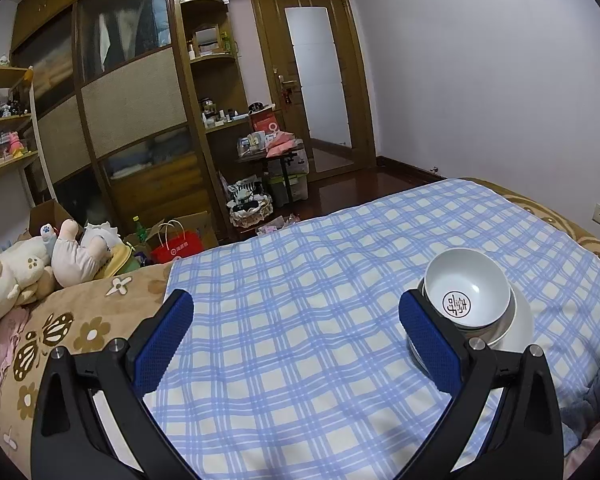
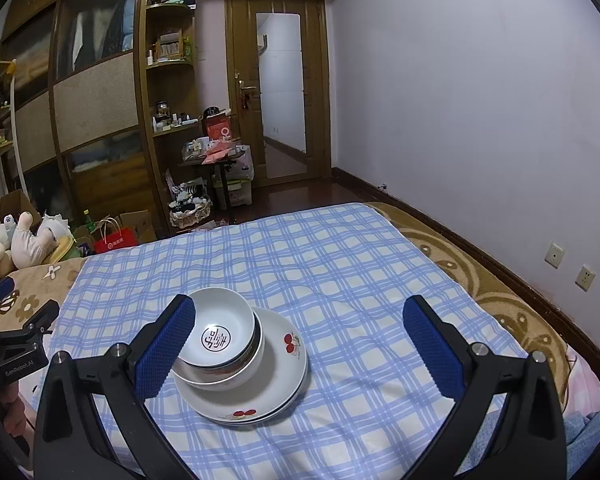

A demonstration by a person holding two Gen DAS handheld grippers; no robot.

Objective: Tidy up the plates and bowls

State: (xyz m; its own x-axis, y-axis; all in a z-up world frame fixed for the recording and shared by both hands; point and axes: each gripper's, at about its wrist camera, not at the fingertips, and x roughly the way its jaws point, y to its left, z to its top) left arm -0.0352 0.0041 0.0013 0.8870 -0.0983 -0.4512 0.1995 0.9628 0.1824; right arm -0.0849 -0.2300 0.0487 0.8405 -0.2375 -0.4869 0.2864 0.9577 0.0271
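A white bowl with a black round emblem (image 2: 218,330) sits nested in a second white bowl (image 2: 236,372), both on white plates with red cherry prints (image 2: 276,384), on the blue checked cloth (image 2: 340,280). The stack sits just behind my right gripper's left finger. My right gripper (image 2: 300,344) is open and empty, to the right of the stack. In the left wrist view the emblem bowl (image 1: 466,292) and the plate (image 1: 518,328) sit behind the right finger. My left gripper (image 1: 296,340) is open and empty, left of the stack.
The cloth lies on a bed with a brown floral cover (image 1: 80,320). Plush toys (image 1: 40,264) lie at the bed's left edge. A wall (image 2: 460,100) runs along the right side. The left gripper's body (image 2: 12,344) shows at the far left of the right wrist view.
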